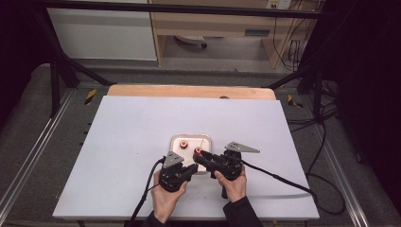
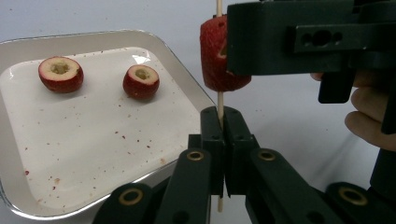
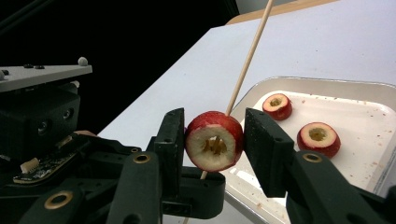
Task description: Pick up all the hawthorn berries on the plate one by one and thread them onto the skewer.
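We had the left gripper [image 2: 223,140] clenched on the thin wooden skewer [image 2: 220,109], upright beside the white metal tray [image 2: 184,70]. Our right gripper [image 3: 212,140] grasped the cored red fruit [image 3: 214,140], threaded on that skewer

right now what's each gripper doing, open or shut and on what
left gripper: shut on the wooden skewer.
right gripper: shut on the cored red fruit, which is threaded on that skewer.

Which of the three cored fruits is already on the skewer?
The fruit clamped in the right gripper, with the skewer through it; the other two lie loose in the tray.
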Demonstrator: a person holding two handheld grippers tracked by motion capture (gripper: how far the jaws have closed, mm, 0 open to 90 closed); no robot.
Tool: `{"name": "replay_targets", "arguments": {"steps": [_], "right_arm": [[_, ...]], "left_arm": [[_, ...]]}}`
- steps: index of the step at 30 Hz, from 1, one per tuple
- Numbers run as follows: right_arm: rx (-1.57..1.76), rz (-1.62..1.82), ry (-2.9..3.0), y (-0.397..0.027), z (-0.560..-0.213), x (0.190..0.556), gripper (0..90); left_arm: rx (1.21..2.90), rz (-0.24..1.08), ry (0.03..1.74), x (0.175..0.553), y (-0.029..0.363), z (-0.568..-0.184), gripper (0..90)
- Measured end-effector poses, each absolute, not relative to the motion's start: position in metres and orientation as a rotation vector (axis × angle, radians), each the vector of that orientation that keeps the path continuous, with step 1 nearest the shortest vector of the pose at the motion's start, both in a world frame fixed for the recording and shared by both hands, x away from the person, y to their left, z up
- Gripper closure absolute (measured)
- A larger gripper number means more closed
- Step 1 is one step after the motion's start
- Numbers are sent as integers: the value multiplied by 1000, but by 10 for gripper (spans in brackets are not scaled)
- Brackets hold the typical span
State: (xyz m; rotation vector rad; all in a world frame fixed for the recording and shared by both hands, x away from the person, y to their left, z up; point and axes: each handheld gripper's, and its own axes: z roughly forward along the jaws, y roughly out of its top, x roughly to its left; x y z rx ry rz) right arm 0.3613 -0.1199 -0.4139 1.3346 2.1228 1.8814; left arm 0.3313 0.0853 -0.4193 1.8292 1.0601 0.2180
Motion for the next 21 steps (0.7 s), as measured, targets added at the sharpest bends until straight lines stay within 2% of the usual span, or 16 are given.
{"name": "replay_targets", "arguments": {"steps": [10,15,16,19,21], "right_arm": [[1319,1852,2171,-120,-415,362,594],[1259,1782,2165,-129,-407,363,401],[1259,1782,2165,-129,-407,363,401],[1242,1703,2203,-134,-403,370,282],[1239,1670,2220,-135,-403,372,250]], "left_arm": [[1850,253,1018,333,86,-421,885],[1907,280,1008,330,99,-425,884],[1907,280,1008,330,99,-425,884],[1936,298,1006,328,108,-428,884],[1948,309,1005,327,115,-428,884]]}}
